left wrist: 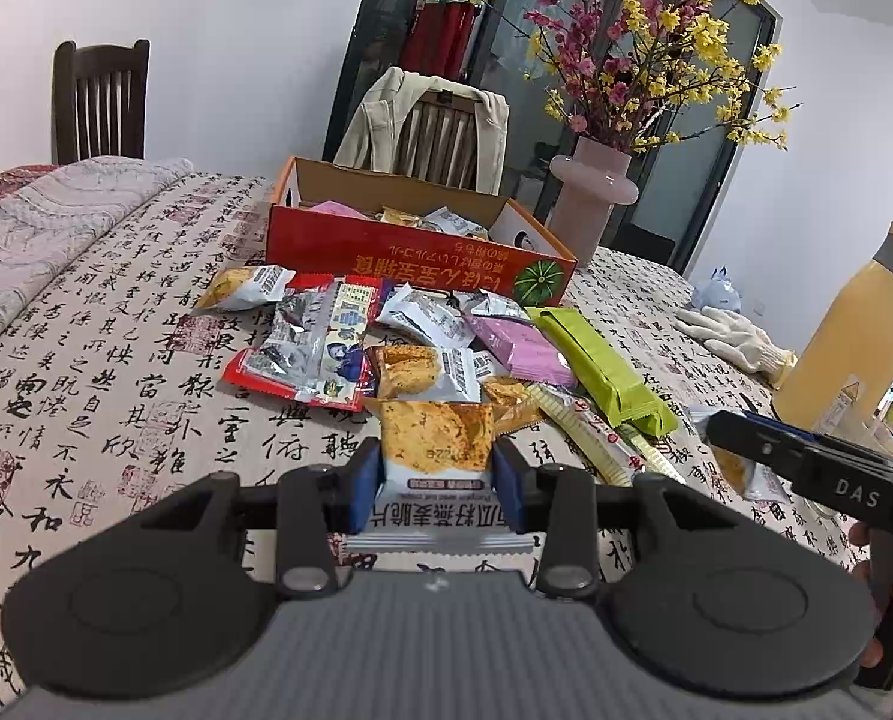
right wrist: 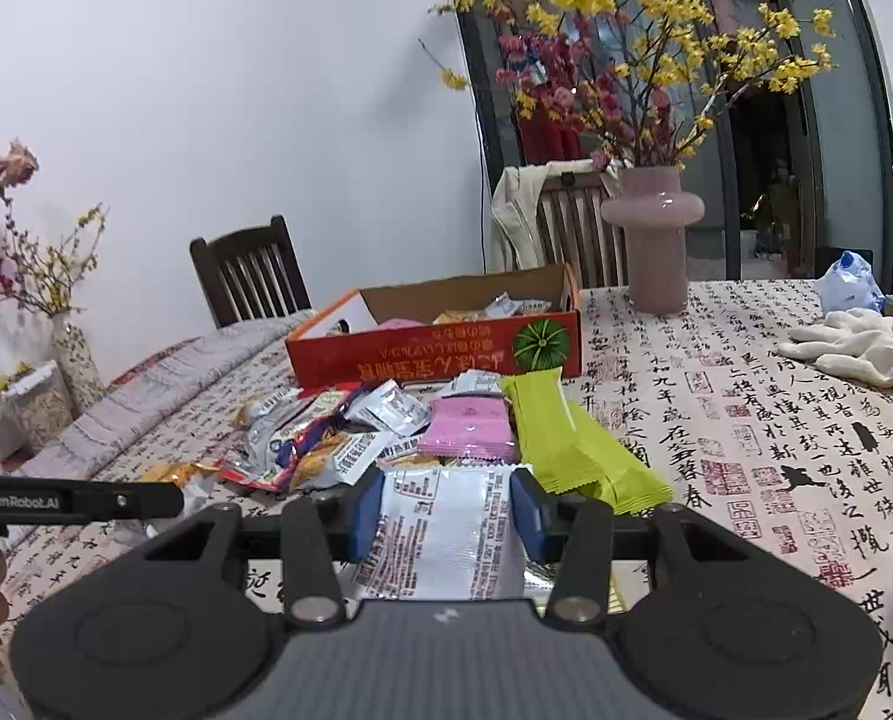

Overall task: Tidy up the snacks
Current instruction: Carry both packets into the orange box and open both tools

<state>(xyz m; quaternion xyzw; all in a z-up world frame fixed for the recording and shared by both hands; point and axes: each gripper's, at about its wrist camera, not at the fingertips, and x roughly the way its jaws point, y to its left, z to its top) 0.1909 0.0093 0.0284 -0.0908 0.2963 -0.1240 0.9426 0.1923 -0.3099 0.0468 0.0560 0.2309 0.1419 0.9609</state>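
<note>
My left gripper (left wrist: 436,483) is shut on an orange-and-white oat crisp packet (left wrist: 437,450), held above the tablecloth short of the snack pile (left wrist: 422,342). My right gripper (right wrist: 446,513) is shut on a white snack packet (right wrist: 446,531) with its printed back facing me. Behind the pile stands the open red cardboard box (left wrist: 410,252), seen in the right wrist view as the red box (right wrist: 434,348) with several packets inside. A pink packet (right wrist: 467,429) and green packets (right wrist: 572,450) lie in the pile. The right gripper's body (left wrist: 818,468) shows at the left view's right edge.
A pink vase (right wrist: 653,240) with flowering branches stands behind the box to the right. White gloves (right wrist: 860,345) and a yellow bottle (left wrist: 854,336) lie at the right. Dark wooden chairs (right wrist: 248,270) stand behind the table. The other gripper's arm (right wrist: 68,501) reaches in from the left.
</note>
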